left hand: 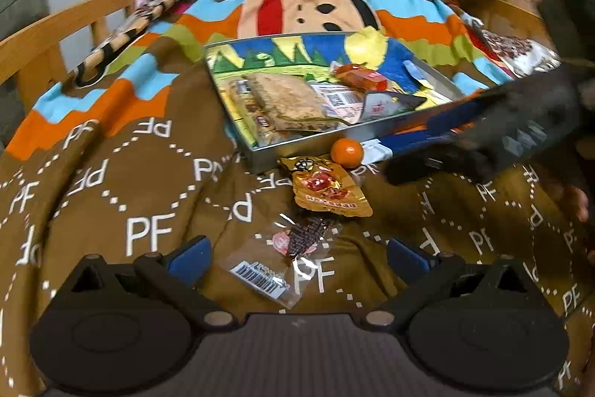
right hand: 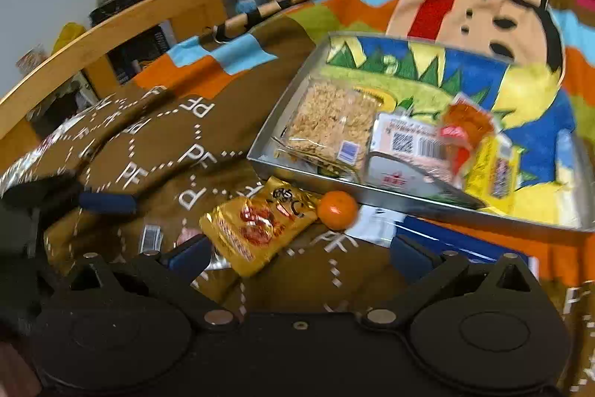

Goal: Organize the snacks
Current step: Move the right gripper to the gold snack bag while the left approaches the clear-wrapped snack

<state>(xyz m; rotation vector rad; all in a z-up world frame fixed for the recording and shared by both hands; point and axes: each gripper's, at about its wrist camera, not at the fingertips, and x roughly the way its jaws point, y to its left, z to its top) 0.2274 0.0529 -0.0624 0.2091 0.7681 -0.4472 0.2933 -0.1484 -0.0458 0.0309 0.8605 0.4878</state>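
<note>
- Meanwhile, we held the left gripper (left hand: 295, 253) with fingers apart over a clear wrapped snack (left hand: 286, 255) on the brown blanket (left hand: 148, 173)
- Our right gripper (right hand: 297, 253) gaped empty too
- Gold packet (right hand: 256, 226) and orange ball (right hand: 337, 210) lay beside the tin tray's (right hand: 275, 121) near edge

- On the bed blanket (left hand: 141, 181) I see the tray (left hand: 297, 151), and several snack packets lie inside it.
- The mandarin (left hand: 346, 153) touches the tray's front wall.
- The foil packet (left hand: 327, 188) lies just before the mandarin, a little to the left.
- The clear packet (left hand: 282, 255) lies nearer to me, between the fingers of my left tool (left hand: 297, 257).
- The bed rail (right hand: 148, 13) stands behind, on the left.
</note>
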